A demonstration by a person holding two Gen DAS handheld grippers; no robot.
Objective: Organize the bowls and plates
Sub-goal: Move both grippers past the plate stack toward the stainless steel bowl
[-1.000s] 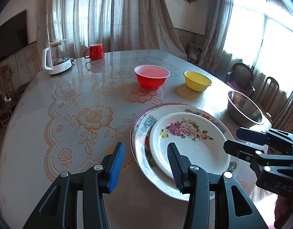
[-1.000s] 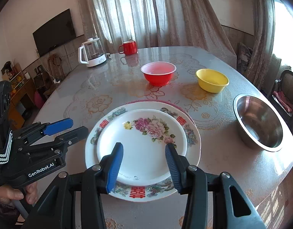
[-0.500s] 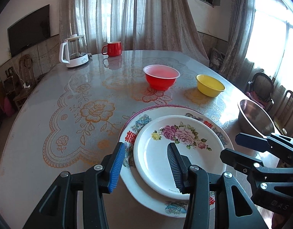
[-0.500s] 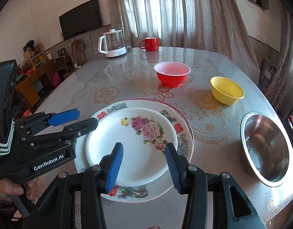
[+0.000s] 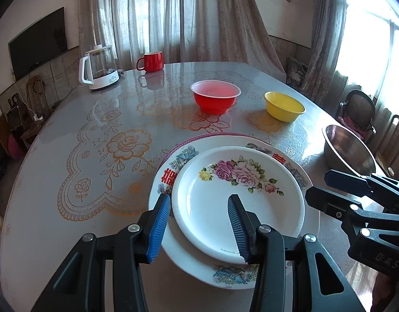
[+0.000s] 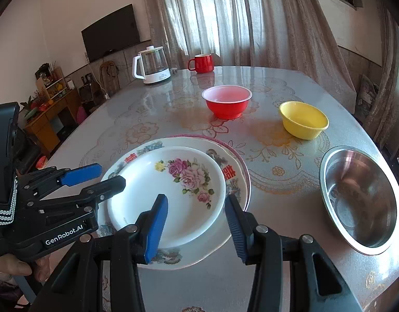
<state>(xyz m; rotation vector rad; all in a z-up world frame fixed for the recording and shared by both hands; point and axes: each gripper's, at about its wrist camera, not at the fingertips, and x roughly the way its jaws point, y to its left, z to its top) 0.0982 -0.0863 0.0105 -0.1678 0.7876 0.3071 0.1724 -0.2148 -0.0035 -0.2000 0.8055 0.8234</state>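
two stacked plates, three bowls on your worktop (image 5: 69,135)
your left gripper (image 5: 198,227) and right gripper (image 6: 197,225) hang part open, fingers empty, over the glossy round rose plate (image 5: 238,202) stacked on the larger plate (image 5: 173,171) at lower centre; red plastic bowl (image 5: 215,100), yellow bowl (image 5: 284,106) and steel bowl (image 5: 347,150) sit upper right.

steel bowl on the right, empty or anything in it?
Empty. The steel bowl stands upright on the table, and the right wrist view looks straight into it: only bare metal and reflections inside.
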